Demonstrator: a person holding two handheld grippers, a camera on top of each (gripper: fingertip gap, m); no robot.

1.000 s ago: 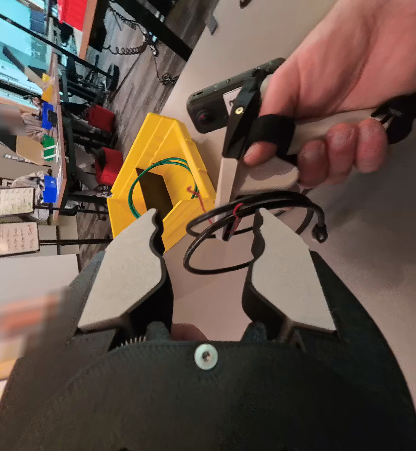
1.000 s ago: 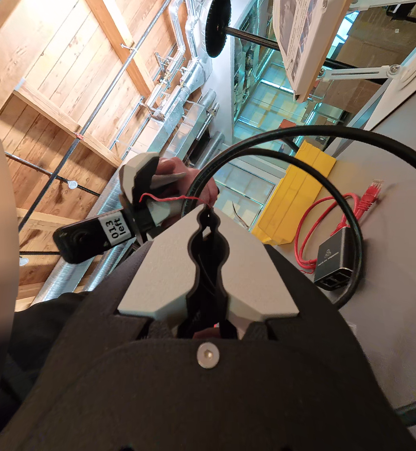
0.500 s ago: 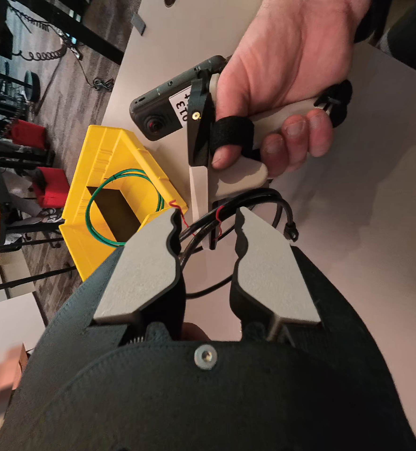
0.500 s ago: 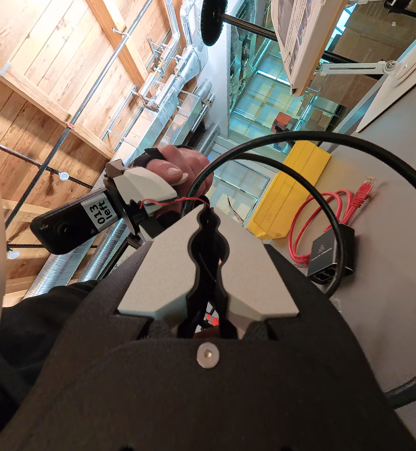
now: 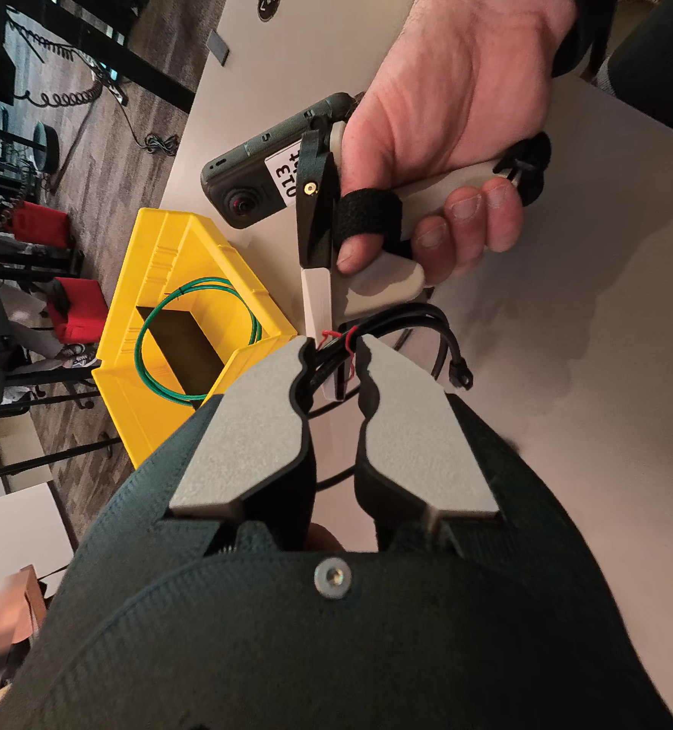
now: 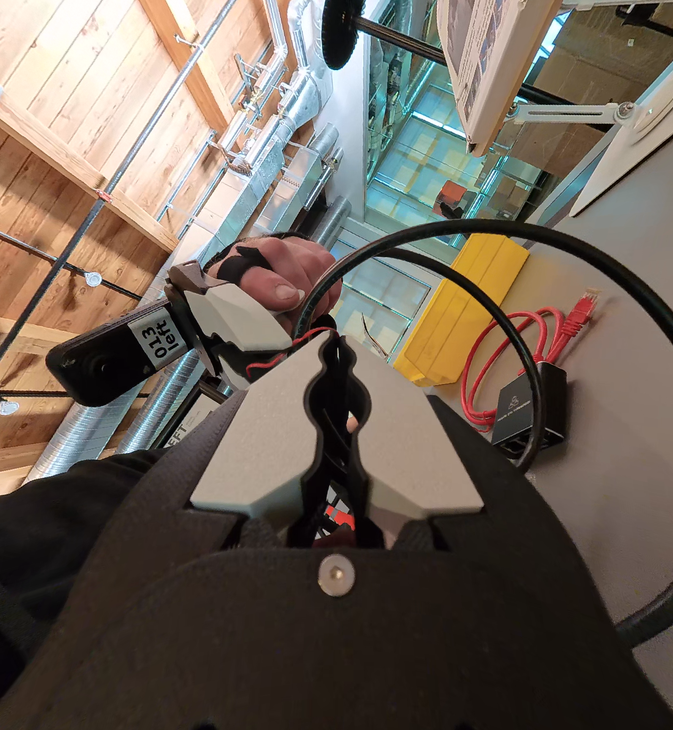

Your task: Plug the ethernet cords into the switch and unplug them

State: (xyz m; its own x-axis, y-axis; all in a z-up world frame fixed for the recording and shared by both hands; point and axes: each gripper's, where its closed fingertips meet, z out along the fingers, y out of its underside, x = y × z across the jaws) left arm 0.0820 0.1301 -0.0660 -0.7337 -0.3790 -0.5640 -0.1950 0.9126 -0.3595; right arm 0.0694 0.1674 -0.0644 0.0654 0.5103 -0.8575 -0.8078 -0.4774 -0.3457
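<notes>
Closing in over the last second, the left gripper (image 5: 332,355) now brackets the black cord coil (image 6: 496,284) and its red twist tie (image 5: 348,347), jaws slightly apart. Right gripper (image 6: 336,347) pinches that coil. Beside the yellow bin (image 6: 465,308), the switch (image 6: 532,418) sits unplugged, red cord (image 6: 524,335) alongside—everything remains.

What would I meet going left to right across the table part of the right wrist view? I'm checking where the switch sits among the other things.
Yellow bin → coiled red ethernet cord → black switch, which lies on the cord's loops, with the held black cord looping in front of it.
</notes>
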